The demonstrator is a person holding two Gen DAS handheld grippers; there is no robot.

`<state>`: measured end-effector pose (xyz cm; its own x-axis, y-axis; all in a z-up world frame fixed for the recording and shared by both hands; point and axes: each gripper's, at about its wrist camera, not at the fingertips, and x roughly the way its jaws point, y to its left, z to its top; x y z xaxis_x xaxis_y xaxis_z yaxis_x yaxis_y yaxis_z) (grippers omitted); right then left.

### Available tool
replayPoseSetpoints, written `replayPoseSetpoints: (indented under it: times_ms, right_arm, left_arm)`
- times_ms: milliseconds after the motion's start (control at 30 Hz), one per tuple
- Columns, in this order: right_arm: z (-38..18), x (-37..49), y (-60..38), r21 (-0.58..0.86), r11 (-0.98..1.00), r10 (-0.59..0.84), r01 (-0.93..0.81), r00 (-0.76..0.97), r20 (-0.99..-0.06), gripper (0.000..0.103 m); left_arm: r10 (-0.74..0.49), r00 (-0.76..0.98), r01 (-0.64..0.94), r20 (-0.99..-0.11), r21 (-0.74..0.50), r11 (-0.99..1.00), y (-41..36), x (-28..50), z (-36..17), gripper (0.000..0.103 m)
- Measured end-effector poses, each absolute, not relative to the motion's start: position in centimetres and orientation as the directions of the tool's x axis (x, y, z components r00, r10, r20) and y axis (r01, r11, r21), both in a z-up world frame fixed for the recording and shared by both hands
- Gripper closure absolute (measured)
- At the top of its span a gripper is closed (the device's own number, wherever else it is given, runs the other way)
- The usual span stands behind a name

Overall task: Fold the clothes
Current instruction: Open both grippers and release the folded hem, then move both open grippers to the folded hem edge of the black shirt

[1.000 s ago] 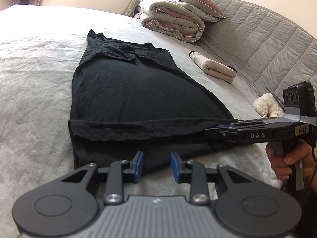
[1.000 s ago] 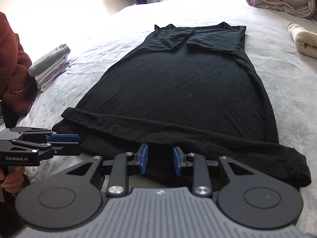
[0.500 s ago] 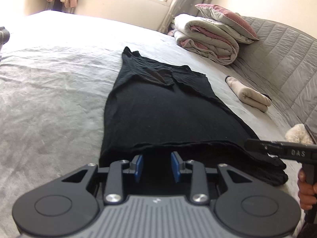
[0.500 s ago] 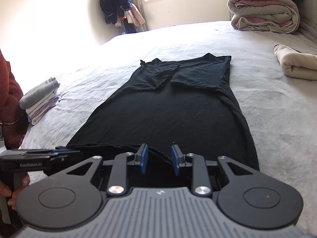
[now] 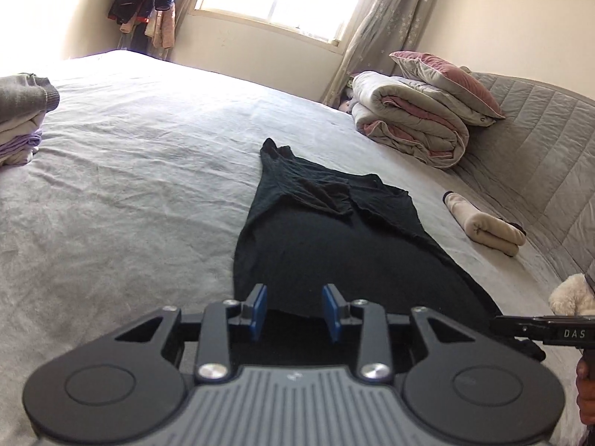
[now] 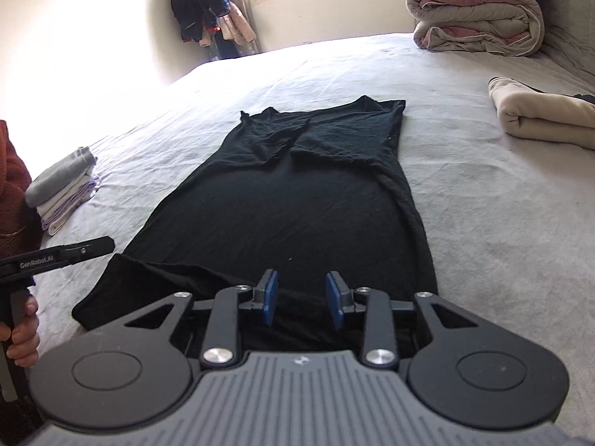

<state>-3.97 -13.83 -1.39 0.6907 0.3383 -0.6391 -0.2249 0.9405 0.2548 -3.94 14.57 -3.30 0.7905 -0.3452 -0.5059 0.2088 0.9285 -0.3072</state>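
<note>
A long black dress [image 6: 297, 200] lies flat on the grey bed [image 6: 502, 223], its top end far off toward the window and its bottom hem close to both claws. The hem is folded over in a thick strip near the left gripper [image 5: 295, 312] and the right gripper [image 6: 302, 299]. The left claw's blue pads sit a little apart with black cloth lying between them, not pinched. The right claw's jaws are opening, with cloth lying between them too, not squeezed. The bed has lots of bare room on both long sides of the dress. A stack of folded clothes [image 6: 61, 189] sits well off to one side, a rolled cream cloth [image 6: 543, 119] to the other.
</note>
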Motion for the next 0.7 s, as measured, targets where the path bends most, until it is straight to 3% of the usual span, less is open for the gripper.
replayPoseSetpoints:
  times_ms: [133,267,400,500,700]
  right_arm:
    - [-2.5,-4.4,-11.9,0.235,0.927,0.372,-0.293,0.623,-0.688,0.069]
    - [-4.1,-3.9,-10.4,0.198,0.928,0.358,-0.316,0.608,-0.709,0.07]
    - [-4.4,-2.4,-10.3,0.13,0.95,0.295,-0.285,0.676,-0.676,0.077]
    - [-4.5,-1.4,-11.0,0.048,0.979,0.182,-0.198,0.744,-0.643,0.077]
    - [-2.8,-1.8,-14.9,0.046,0.994,0.111,-0.104,0.799,-0.591,0.074]
  left_arm:
    - [-0.422,0.747,0.333,-0.514,-0.259,0.906,11.7,-4.2,-3.9,0.063]
    - [-0.474,0.648,0.437,-0.596,-0.219,0.873,8.7,-3.6,-5.4,0.064]
    - [-0.413,0.671,0.405,-0.616,-0.161,0.9,7.7,-2.2,-6.0,0.066]
    - [-0.338,0.731,0.312,-0.593,-0.15,0.938,8.5,-1.4,-5.8,0.066]
    - [-0.206,0.8,0.152,-0.564,-0.141,0.978,11.2,-1.2,-5.0,0.064]
